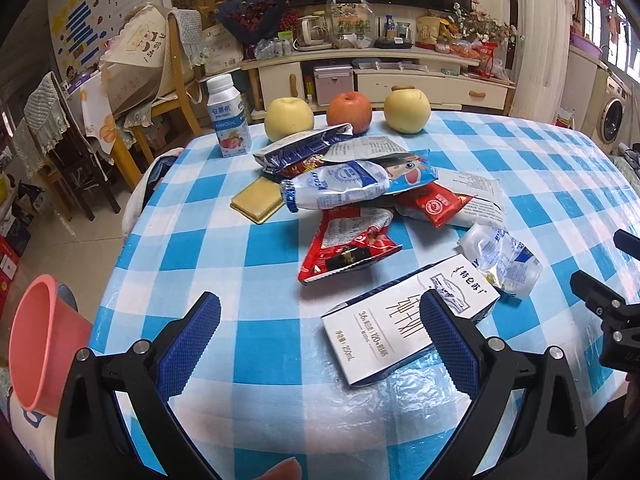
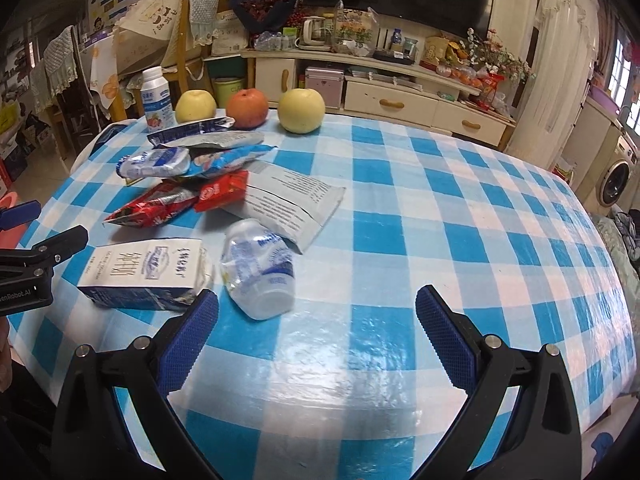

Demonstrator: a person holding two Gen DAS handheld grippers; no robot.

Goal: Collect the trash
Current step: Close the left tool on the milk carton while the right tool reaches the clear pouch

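Note:
Trash lies on the blue-checked table (image 1: 280,360): a white milk carton (image 1: 396,324), a crushed clear bottle (image 1: 500,258), red snack bags (image 1: 348,244) and a pile of blue-white wrappers (image 1: 344,176). My left gripper (image 1: 320,320) is open and empty, its right finger just over the carton's near side. In the right wrist view my right gripper (image 2: 316,320) is open and empty, above the table just right of the crushed bottle (image 2: 260,272) and the carton (image 2: 148,272). The pile (image 2: 192,160) lies farther back.
A pink bin (image 1: 44,344) stands off the table's left edge. Three fruits (image 1: 348,112) and a yogurt bottle (image 1: 228,116) stand at the far edge. A yellow flat box (image 1: 258,200) lies left of the pile. A grey printed bag (image 2: 292,204) lies behind the bottle.

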